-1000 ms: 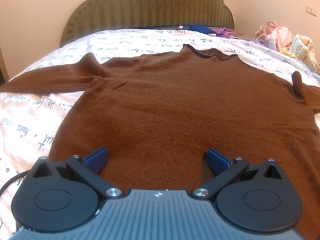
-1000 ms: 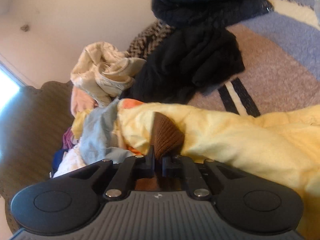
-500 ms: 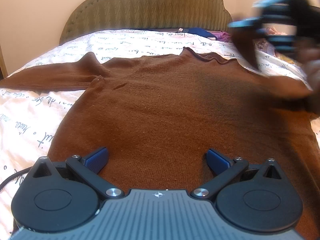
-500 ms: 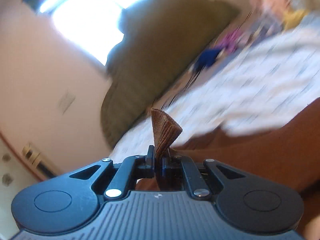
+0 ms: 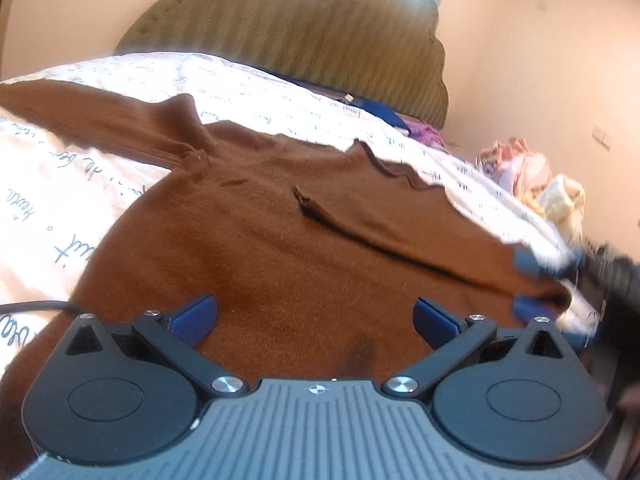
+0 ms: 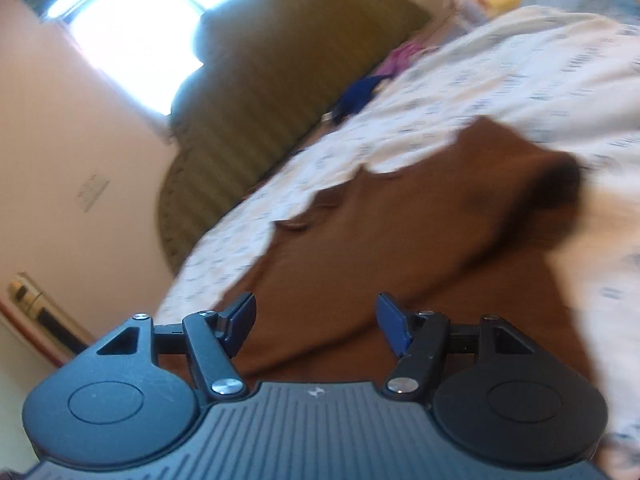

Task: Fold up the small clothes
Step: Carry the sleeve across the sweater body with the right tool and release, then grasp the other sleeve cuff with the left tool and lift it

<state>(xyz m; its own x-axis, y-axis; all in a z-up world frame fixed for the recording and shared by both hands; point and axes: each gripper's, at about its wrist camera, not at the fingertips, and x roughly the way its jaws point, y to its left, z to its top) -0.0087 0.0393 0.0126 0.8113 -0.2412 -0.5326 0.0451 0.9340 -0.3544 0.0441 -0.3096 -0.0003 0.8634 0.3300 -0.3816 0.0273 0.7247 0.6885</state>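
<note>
A brown knit sweater (image 5: 280, 248) lies flat on the bed, neck towards the headboard. Its right sleeve (image 5: 400, 236) is folded across the chest, cuff near the middle. Its left sleeve (image 5: 92, 116) stretches out to the left. My left gripper (image 5: 314, 316) is open and empty, low over the sweater's hem. My right gripper (image 6: 316, 320) is open and empty over the sweater (image 6: 400, 248) at its right side; its blue fingertips (image 5: 528, 262) show blurred at the right in the left wrist view.
The bed has a white sheet with script print (image 5: 60, 200) and an olive padded headboard (image 5: 320, 40). A heap of loose clothes (image 5: 532, 184) lies at the bed's far right. Blue and purple garments (image 5: 400, 120) lie by the headboard.
My right gripper carried the sleeve cuff over the sweater, laid the sleeve across the chest and opened, letting it go. My left gripper tilted and shifted, staying open.
</note>
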